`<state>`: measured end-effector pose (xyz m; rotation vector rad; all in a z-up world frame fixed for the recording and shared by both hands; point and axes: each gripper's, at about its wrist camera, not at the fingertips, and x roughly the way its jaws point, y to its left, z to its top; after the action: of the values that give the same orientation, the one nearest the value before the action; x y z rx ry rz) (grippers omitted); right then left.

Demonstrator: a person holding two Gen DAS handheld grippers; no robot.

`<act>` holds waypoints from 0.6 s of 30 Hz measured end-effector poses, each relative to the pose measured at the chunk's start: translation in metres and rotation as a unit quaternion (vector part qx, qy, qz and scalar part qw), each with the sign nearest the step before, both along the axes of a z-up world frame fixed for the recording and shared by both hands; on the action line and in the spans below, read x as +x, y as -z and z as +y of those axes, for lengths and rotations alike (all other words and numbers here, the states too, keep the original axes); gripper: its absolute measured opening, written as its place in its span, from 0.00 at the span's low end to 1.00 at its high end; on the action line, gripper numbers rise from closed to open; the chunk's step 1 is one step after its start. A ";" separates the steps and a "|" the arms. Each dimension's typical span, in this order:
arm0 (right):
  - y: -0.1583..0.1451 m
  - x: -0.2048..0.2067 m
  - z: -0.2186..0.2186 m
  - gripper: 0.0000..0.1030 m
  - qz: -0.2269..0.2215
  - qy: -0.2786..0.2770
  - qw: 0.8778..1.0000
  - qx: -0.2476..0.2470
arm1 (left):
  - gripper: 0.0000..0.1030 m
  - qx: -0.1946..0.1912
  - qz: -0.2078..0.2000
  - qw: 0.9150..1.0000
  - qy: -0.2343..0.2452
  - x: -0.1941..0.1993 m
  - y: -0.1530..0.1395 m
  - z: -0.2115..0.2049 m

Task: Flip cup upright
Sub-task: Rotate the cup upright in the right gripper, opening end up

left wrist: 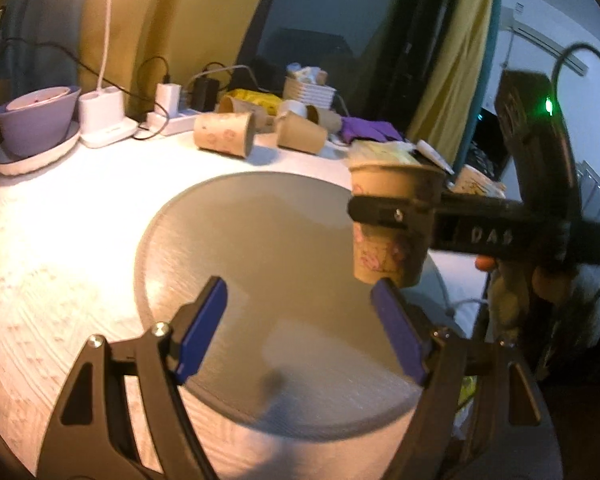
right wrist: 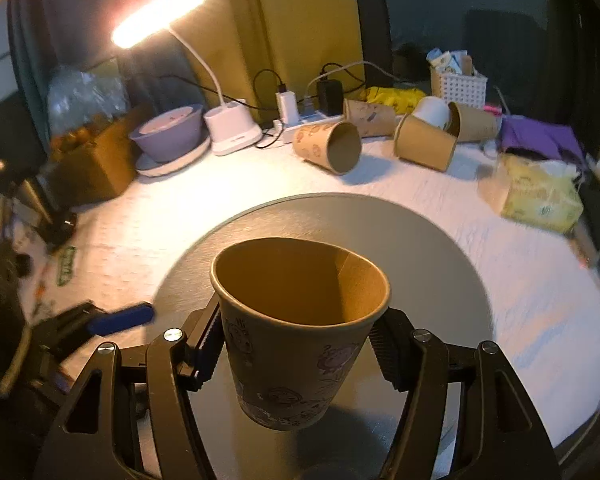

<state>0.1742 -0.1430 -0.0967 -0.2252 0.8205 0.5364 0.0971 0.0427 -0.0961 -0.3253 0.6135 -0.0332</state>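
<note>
A brown paper cup with cartoon prints is upright, mouth up, held a little above the round grey mat. My right gripper is shut on the cup's sides. In the left wrist view the same cup hangs over the mat's right side, clamped by the right gripper. My left gripper is open and empty above the mat's near part, just left of and below the cup. One of its blue fingers shows in the right wrist view.
Several brown paper cups lie on their sides at the back of the white table. A lit desk lamp, a purple bowl, a power strip, a white basket and a yellow tissue pack stand around.
</note>
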 end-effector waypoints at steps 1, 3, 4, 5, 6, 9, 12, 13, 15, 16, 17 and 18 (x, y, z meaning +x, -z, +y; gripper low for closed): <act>0.002 0.003 0.001 0.65 -0.005 0.002 1.000 -0.007 | 0.75 -0.002 0.002 1.000 -0.004 0.003 0.001 0.004; 0.007 0.009 0.003 0.65 -0.014 0.006 1.000 -0.020 | 0.75 -0.002 0.011 1.000 -0.015 0.006 0.002 0.011; 0.010 0.014 0.004 0.65 -0.017 0.007 0.999 -0.028 | 0.75 0.003 0.019 0.999 -0.027 0.010 0.003 0.015; 0.012 0.017 0.005 0.65 -0.018 0.009 0.999 -0.034 | 0.75 0.004 0.025 0.999 -0.035 0.012 0.005 0.019; 0.013 0.020 0.006 0.65 -0.019 0.010 0.999 -0.037 | 0.75 0.000 0.032 0.999 -0.040 0.013 0.006 0.022; 0.015 0.029 0.007 0.65 -0.032 0.013 0.998 -0.048 | 0.75 -0.010 0.051 0.997 -0.057 0.019 0.011 0.033; 0.018 0.035 0.008 0.65 -0.042 0.013 0.997 -0.058 | 0.75 -0.020 0.066 0.996 -0.062 0.024 0.017 0.037; 0.019 0.036 0.008 0.65 -0.045 0.013 0.997 -0.059 | 0.75 -0.022 0.070 0.995 -0.062 0.026 0.019 0.037; 0.020 0.038 0.009 0.65 -0.047 0.008 0.997 -0.060 | 0.75 -0.020 0.073 0.995 -0.061 0.029 0.019 0.036; 0.020 0.037 0.009 0.65 -0.050 0.006 0.997 -0.061 | 0.75 -0.020 0.074 0.995 -0.060 0.030 0.020 0.036; 0.020 0.036 0.010 0.65 -0.052 0.002 0.997 -0.063 | 0.75 -0.019 0.074 0.995 -0.059 0.030 0.020 0.034; 0.020 0.034 0.010 0.65 -0.056 -0.002 0.996 -0.065 | 0.75 -0.019 0.075 0.995 -0.059 0.032 0.020 0.034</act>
<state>0.2082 -0.1331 -0.1169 -0.3727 0.7462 0.4708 0.1287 0.0770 -0.1162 -0.4032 0.7429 0.0934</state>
